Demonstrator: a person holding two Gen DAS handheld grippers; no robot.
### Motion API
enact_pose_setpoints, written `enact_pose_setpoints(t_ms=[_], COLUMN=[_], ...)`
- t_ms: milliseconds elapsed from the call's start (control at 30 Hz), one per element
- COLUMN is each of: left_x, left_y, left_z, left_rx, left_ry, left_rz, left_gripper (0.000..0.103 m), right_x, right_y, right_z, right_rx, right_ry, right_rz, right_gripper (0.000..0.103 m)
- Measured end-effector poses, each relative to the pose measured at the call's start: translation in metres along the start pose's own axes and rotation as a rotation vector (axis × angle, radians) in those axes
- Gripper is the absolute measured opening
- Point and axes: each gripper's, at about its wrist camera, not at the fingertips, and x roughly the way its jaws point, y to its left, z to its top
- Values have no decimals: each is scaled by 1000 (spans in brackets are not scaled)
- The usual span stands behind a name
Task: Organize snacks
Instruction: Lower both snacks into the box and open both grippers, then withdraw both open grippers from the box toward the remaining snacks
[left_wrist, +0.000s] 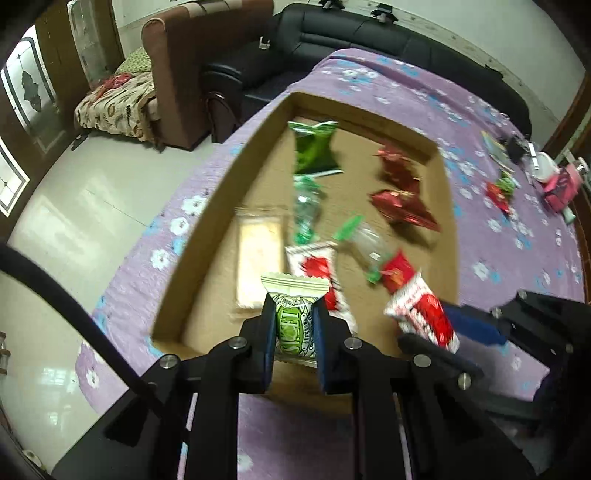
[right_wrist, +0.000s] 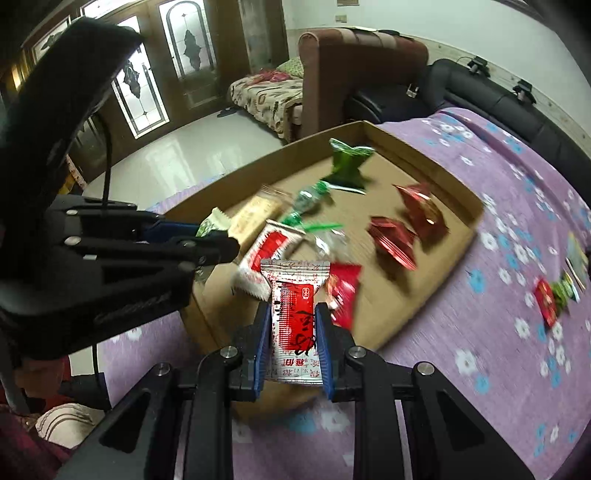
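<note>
Two grippers were each clamped on a snack. Left gripper (left_wrist: 294, 325) pinched a green-and-white packet (left_wrist: 293, 319); right gripper (right_wrist: 291, 338) pinched a red-and-white packet (right_wrist: 294, 317) — both held above the near edge of the cardboard tray (left_wrist: 192, 236). Ahead of the jaws, inside the tray, lay a green pouch (left_wrist: 314, 151) and two dark red pouches (right_wrist: 406, 225). Further loose snacks (right_wrist: 554, 295) lay on the purple floral cloth (right_wrist: 480, 332), right of the tray.
</note>
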Motion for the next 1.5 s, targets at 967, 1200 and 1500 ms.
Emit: enact_pose_setpoints(t_ms=[967, 1200, 1500], left_x=[24, 12, 3], left_y=[-4, -11, -20], left_z=[8, 7, 6], left_rx=[18, 25, 33], left_ry=[11, -36, -55], left_rz=[86, 127, 147], left_gripper=[30, 63, 75], right_x=[38, 30, 12], right_y=[3, 2, -1], right_z=[11, 11, 10], right_rx=[-28, -23, -29], right_ry=[71, 68, 39], right_rz=[-76, -78, -79], right_gripper=[25, 39, 50])
